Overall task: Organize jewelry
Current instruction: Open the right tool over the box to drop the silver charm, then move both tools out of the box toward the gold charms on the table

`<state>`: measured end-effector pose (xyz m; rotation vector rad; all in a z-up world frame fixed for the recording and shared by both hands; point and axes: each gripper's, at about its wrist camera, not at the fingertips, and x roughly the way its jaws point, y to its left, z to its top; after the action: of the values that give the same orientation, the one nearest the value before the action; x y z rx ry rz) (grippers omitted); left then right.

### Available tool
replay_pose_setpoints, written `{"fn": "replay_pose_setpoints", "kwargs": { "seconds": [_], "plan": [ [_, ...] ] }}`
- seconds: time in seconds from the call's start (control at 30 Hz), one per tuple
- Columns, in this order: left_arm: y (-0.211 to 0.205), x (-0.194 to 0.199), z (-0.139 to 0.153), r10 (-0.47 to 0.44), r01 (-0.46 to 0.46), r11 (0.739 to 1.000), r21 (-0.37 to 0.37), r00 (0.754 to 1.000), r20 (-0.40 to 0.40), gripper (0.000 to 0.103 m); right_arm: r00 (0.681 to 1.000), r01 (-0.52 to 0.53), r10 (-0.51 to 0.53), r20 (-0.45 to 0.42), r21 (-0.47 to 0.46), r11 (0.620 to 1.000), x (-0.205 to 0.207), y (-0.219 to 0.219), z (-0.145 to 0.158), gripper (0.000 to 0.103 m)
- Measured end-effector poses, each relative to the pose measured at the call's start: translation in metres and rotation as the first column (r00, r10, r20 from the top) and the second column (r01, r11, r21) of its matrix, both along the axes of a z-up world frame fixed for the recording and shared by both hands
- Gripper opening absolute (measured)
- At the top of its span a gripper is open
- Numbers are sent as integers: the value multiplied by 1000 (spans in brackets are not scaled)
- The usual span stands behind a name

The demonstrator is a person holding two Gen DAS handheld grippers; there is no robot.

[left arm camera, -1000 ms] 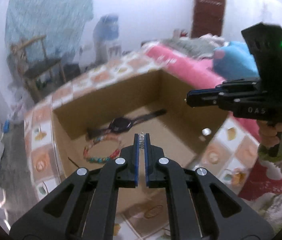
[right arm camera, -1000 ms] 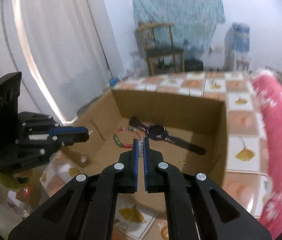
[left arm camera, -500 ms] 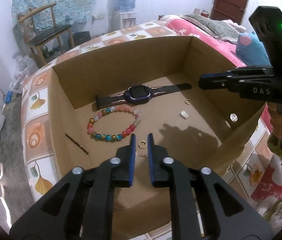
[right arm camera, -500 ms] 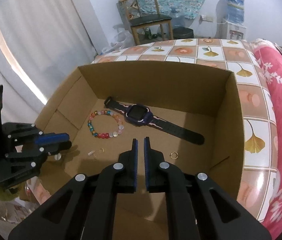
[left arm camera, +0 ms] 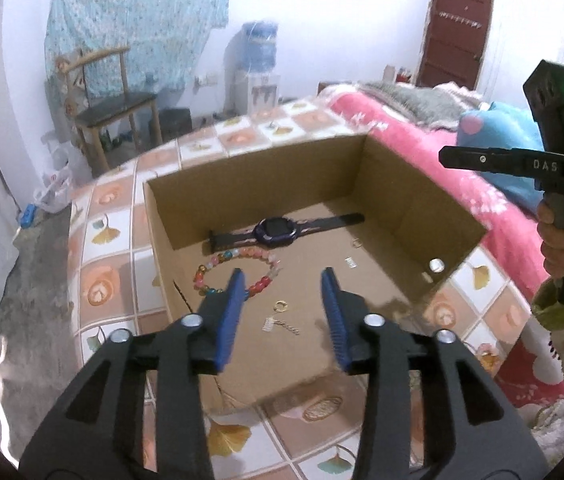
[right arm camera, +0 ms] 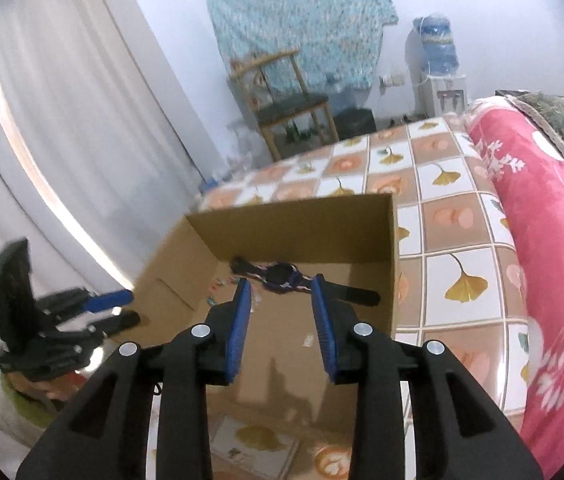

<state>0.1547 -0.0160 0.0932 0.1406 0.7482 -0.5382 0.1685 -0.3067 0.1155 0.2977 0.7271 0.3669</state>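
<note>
Left wrist view: small chain (left arm camera: 282, 323) loose below parted left hand-held gripper (left arm camera: 282, 288).

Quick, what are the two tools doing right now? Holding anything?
Left tool: open, jaws just been opening, nothing held; small earring lies loose in the box.
Right tool: open, just been opening, nothing held.

White walls (left arm camera: 322, 20), teal cloth (right arm camera: 302, 20) hanging behind a wooden chair (left arm camera: 113, 104), daylight glowing through white curtains (right arm camera: 61, 120), brown door (left arm camera: 458, 28) standing shut.
</note>
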Motion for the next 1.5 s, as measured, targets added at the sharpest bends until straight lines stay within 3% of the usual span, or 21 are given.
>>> {"fn": "replay_pose_setpoints", "kwargs": {
  "seconds": [0.13, 0.23, 0.37, 0.6, 0.87, 1.03, 1.23, 1.4, 1.5],
  "plan": [
    [3, -28, 8, -30, 31, 998, -47, 999, 33, 54, 997, -5, 6, 78, -8, 1000, -40, -5, 14, 38],
    [4, -53, 7, -83, 86, 994, -64, 996, 45, 63, 996, -43, 47, 77, -53, 998, -67, 1, 13, 39],
    [2, -80, -5, -143, 143, 988, -52, 990, 9, 67, 998, -70, 71, 0, -108, 992, -93, 8, -5, 39],
    [-12, -87, -44, -158, 154, 987, -43, 982, -108, 67, 987, -41, 33, -157, -47, 998, -108, 7, -53, 39],
    [-37, -88, -75, -185, 187, 982, 4, 974, -129, 67, 963, -23, 12, -270, -35, 999, -97, 19, -98, 39],
    [-57, -91, -90, -228, 236, 970, 50, 965, -127, 67, 959, -26, 16, -284, -33, 999, -95, 26, -106, 39],
    [-73, -88, -101, -275, 286, 956, 62, 951, -141, 51, 950, -43, 38, -309, -9, 999, -90, 33, -118, 29],
    [-72, -78, -112, -263, 283, 954, 98, 948, -179, 29, 948, -78, 61, -311, -41, 996, -88, 44, -123, 28],
    [-71, -71, -115, -249, 275, 955, 109, 947, -202, 21, 946, -87, 73, -316, -30, 996, -87, 49, -125, 27]
  ]
}}
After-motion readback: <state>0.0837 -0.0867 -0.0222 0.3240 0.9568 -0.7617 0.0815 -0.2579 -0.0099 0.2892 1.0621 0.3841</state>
